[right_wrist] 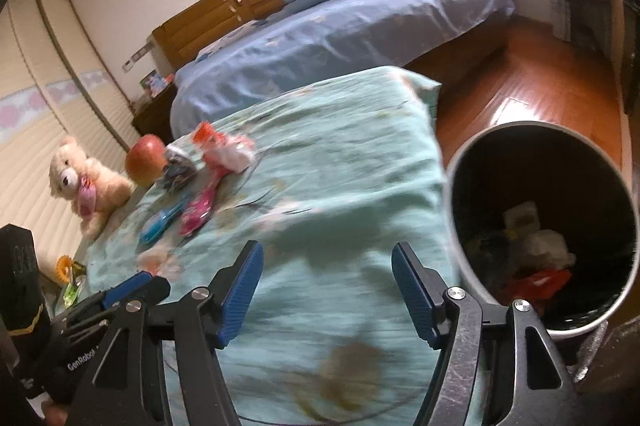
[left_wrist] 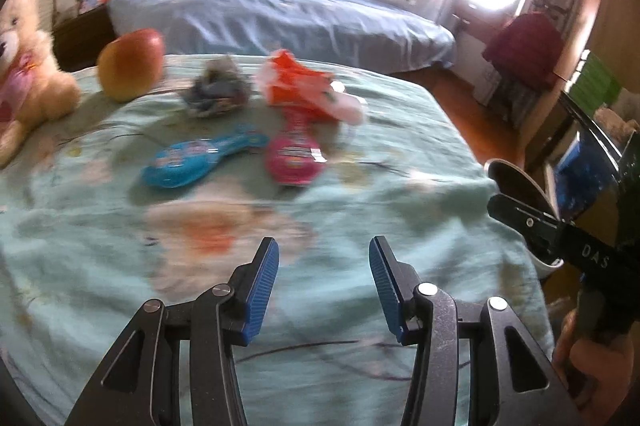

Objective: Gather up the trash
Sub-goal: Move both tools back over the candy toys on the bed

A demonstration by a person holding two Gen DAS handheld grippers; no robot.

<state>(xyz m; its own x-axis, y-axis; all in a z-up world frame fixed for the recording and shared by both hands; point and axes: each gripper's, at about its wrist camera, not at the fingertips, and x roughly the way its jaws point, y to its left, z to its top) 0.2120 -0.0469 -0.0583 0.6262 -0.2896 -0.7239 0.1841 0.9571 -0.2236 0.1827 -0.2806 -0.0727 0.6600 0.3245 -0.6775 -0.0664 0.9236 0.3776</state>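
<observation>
Both grippers — left (left_wrist: 323, 290) and right (right_wrist: 327, 296) — hover spread and empty above the pale green bedspread (left_wrist: 400, 154). The crumpled orange-and-white wrapper (left_wrist: 304, 86) lies mid-bed, well ahead; approach low, pinch its bunched centre, avoiding the red apple (left_wrist: 132, 64).

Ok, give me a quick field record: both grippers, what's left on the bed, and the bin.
left gripper: open, nothing between the pads
right gripper: open, nothing between the pads
trash on bed: orange-white wrapper, grey crumpled wad
other items: apple, teddy bear, blue toy, pink toy
bin: beside the bed, holds scraps
</observation>
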